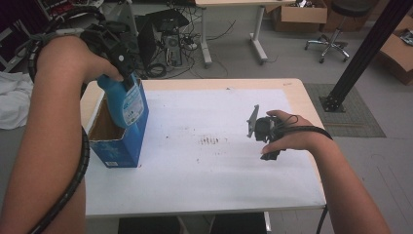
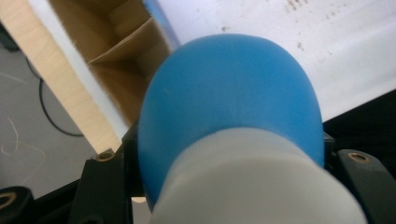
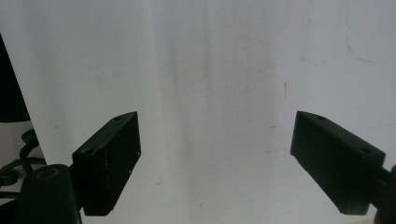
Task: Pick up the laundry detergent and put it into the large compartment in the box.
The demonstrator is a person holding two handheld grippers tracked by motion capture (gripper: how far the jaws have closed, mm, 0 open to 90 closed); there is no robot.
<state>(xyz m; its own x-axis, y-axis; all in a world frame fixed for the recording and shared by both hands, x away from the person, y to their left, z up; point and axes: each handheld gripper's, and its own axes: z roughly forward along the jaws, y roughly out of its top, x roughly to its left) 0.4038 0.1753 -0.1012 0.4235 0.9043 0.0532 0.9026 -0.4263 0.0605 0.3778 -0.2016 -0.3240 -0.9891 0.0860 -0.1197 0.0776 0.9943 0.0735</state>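
A blue bottle with a printed label hangs tilted over the open top of a blue cardboard box, its lower end inside the box. My left gripper is shut on the bottle's upper part. In the left gripper view the blue bottle swells up between the two jaws, its pale end nearest the camera, with the box's brown dividers behind it. My right gripper rests low on the white table sheet at the right. The right gripper stands open with nothing between its jaws.
The box stands at the table's left edge. Faint brown marks dot the middle of the sheet. Beyond the table are a desk, a computer tower with cables, cardboard boxes and an office chair. A black post rises at the right.
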